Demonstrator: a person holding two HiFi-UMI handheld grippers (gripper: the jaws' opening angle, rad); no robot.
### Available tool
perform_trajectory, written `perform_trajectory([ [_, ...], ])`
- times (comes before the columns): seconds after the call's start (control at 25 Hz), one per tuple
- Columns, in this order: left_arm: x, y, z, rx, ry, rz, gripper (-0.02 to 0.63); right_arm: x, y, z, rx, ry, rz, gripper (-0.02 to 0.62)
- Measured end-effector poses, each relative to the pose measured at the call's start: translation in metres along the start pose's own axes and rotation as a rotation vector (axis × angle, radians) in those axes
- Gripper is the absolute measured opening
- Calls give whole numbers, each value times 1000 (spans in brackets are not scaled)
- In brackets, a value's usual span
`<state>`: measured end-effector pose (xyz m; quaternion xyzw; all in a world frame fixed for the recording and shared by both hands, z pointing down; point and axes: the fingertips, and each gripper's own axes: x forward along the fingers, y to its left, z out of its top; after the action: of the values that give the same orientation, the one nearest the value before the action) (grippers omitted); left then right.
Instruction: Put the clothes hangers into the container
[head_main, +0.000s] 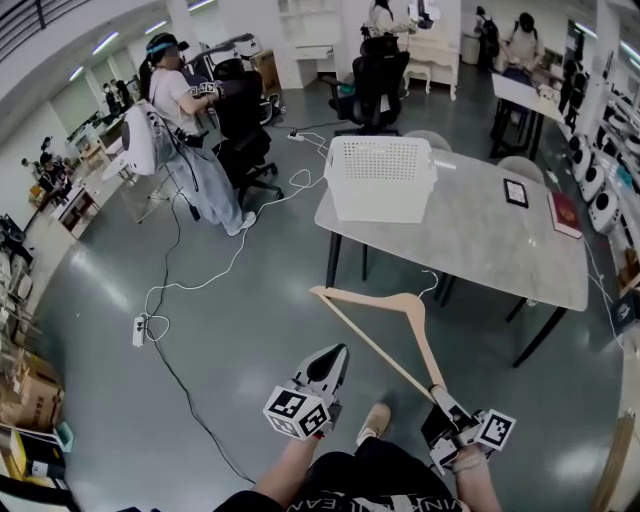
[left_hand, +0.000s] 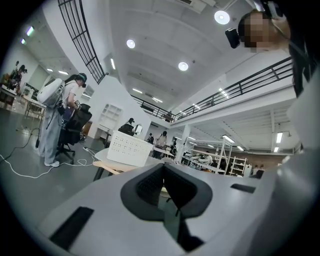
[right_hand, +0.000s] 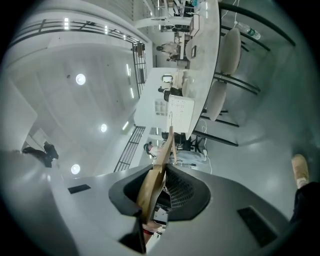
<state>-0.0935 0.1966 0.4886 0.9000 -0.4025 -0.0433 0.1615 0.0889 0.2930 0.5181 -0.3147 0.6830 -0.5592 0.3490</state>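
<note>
Hanger carried toward the counter, gripped at one tip

The right claw (head_main: 438, 393) is clenched on one shoulder end of the pale wooden triangular clothes hanger (head_main: 424, 340), which sticks out forward over the floor, well short of the white perforated plastic container (head_main: 380, 195) on the grey stone-look counter (head_main: 470, 240). The left claw (head_main: 330, 362) is closed with nothing between its pads. The hanger looks light and stiff, but its smooth wood could pivot in an end grip; holding nearer the neck would likely steady it.
</note>
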Motion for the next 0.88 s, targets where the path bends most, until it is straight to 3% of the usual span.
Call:
perform_trajectory([
  [0.68,105,59,34,13,-18,10,8,88,-14,86,-19,31,42,71],
  [0.88,127,72,32,-9,-29,21,8,109,-4,110,-67,35,60,71],
])
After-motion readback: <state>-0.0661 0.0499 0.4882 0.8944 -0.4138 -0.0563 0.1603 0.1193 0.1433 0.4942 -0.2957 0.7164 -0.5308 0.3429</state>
